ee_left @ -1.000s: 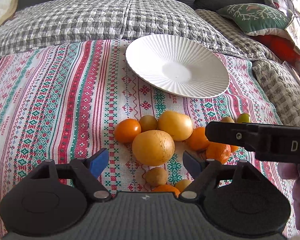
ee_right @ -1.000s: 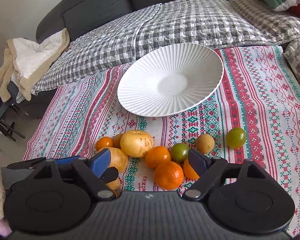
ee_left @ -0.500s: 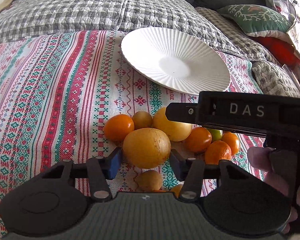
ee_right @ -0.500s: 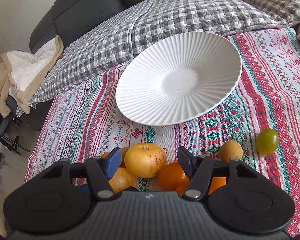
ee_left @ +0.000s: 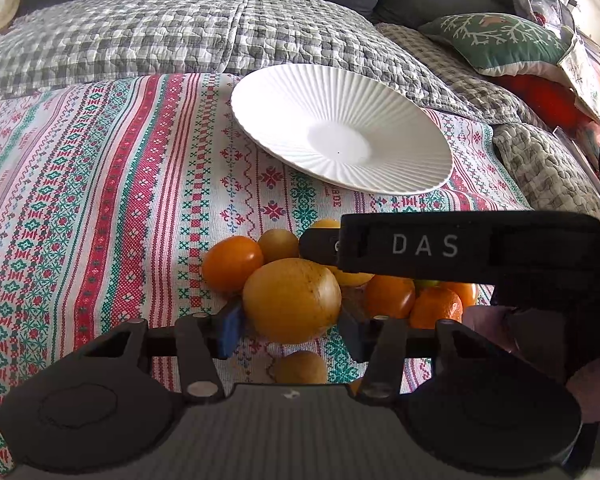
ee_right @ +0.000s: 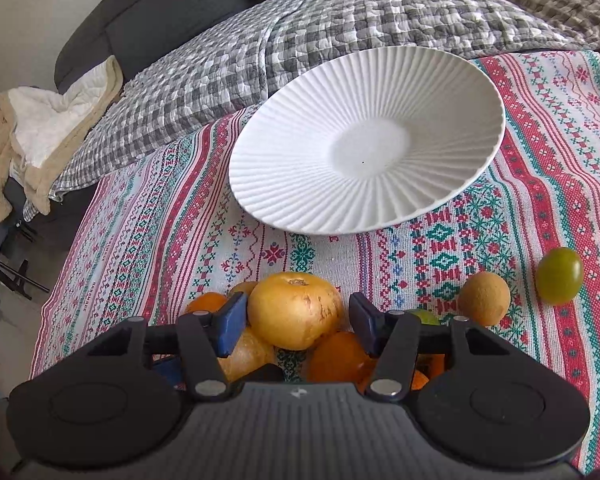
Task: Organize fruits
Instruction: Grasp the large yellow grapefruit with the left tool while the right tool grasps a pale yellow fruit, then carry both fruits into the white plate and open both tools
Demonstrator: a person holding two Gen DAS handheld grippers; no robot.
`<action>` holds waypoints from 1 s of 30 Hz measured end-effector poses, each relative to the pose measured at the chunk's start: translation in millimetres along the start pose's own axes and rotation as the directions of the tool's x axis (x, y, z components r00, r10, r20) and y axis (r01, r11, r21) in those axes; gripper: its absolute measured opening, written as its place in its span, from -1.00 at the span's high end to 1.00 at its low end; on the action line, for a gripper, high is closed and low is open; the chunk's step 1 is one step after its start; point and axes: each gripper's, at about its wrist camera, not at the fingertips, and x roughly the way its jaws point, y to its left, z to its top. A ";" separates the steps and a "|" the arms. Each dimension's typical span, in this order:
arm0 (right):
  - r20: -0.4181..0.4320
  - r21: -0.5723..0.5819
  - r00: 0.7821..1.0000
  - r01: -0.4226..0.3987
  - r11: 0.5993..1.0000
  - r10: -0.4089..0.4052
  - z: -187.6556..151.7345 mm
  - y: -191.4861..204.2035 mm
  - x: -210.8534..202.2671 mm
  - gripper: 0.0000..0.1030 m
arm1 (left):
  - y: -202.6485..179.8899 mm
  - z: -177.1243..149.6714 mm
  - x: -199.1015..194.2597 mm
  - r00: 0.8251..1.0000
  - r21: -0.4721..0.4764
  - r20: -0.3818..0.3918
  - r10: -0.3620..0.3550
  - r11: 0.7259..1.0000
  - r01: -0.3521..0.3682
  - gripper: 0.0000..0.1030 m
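Note:
A cluster of fruits lies on the patterned cloth in front of an empty white ribbed plate (ee_left: 340, 136), also in the right wrist view (ee_right: 364, 144). My left gripper (ee_left: 290, 326) is shut on a large yellow fruit (ee_left: 292, 300). My right gripper (ee_right: 296, 324) is shut on another large yellow fruit (ee_right: 296, 310), lifted above the pile. Its body (ee_left: 460, 248) crosses the left wrist view. Oranges (ee_left: 232, 262) and small brown fruits (ee_left: 278, 244) lie around. A brown fruit (ee_right: 484, 298) and a green fruit (ee_right: 560, 274) lie apart at the right.
The striped red-green cloth (ee_left: 100, 200) covers the surface. A grey checked quilt (ee_left: 160, 28) and sofa lie behind. A green cushion (ee_left: 496, 40) sits at the far right. A beige blanket (ee_right: 40, 140) hangs at the left edge.
Both grippers moved in over the fruit pile and closed, each onto a large yellow fruit. The right one has lifted slightly.

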 end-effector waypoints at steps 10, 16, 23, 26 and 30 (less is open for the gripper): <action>0.030 0.003 1.000 -0.005 1.000 0.005 -0.9 -0.9 -12.2 0.09 | 1.4 -0.6 -4.6 1.000 -0.007 -0.009 -0.011 1.000 0.011 0.34; 0.081 0.017 0.997 -0.020 1.000 0.018 3.0 -10.1 -38.4 0.08 | 0.9 1.1 -19.4 0.999 -0.010 0.028 -0.030 0.999 0.031 0.35; 0.199 0.029 0.980 0.002 1.000 -0.008 17.8 -26.9 -72.1 0.08 | -12.6 18.6 -35.1 0.994 0.028 0.108 -0.035 0.999 0.032 0.35; 0.225 0.017 0.973 0.048 0.999 -0.050 29.2 -32.2 -71.8 0.08 | -20.4 38.4 -28.2 0.990 0.073 0.134 -0.034 0.997 0.024 0.35; 0.251 -0.029 0.962 0.119 0.992 -0.108 46.1 -37.0 -59.2 0.08 | -27.5 60.8 -2.6 0.991 0.117 0.135 -0.023 0.993 0.007 0.35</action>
